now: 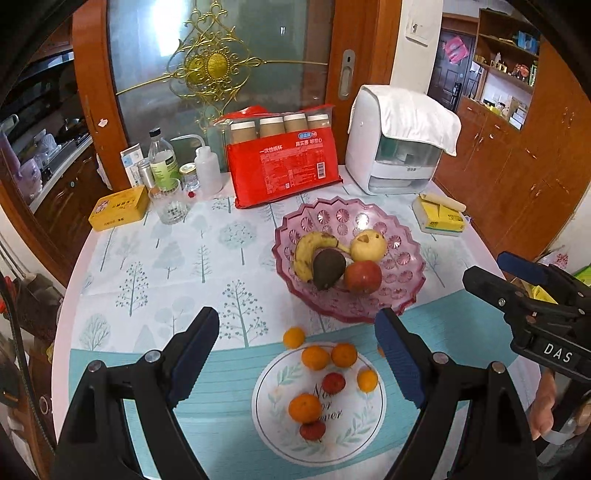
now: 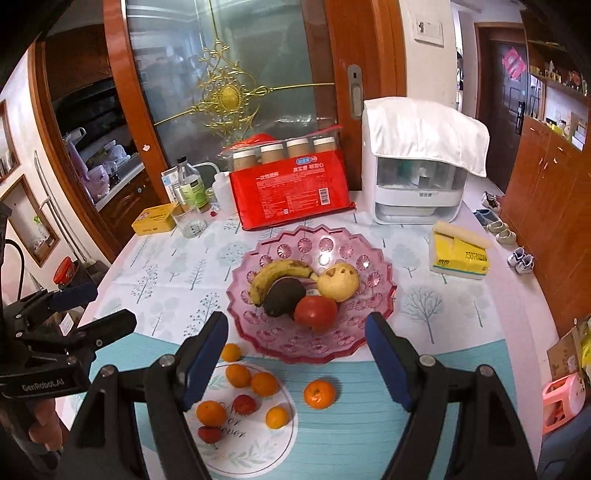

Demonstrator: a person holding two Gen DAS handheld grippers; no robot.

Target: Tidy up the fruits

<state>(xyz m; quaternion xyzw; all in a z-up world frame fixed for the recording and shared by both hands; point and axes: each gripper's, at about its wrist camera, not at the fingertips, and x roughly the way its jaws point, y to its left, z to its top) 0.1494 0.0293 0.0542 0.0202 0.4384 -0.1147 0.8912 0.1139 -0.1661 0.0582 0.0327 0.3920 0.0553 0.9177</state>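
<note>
On the tree-patterned tabletop point(image 1: 177, 258), both the left claw point(image 1: 297, 354) and right claw point(image 2: 297, 354) hang spread and empty, the pink fruit bowl point(image 1: 369, 218) just beyond their tips, small oranges point(image 1: 305, 407) on a white plate point(image 1: 365, 424) beneath them.

Round bench point(image 2: 461, 295) under a pale tree-print cloth, set against a wood-framed sliding door point(image 2: 236, 74) of frosted glass with gilt scrollwork. Kitchen counter point(image 1: 55, 162) visible at left through the opening; white wall with a switch plate point(image 2: 428, 27) at right. Brown wooden cabinets point(image 2: 546, 192) with open shelves above, small shoes point(image 2: 498, 225) on the floor beside them, dark entry door point(image 2: 511, 92) beyond.
</note>
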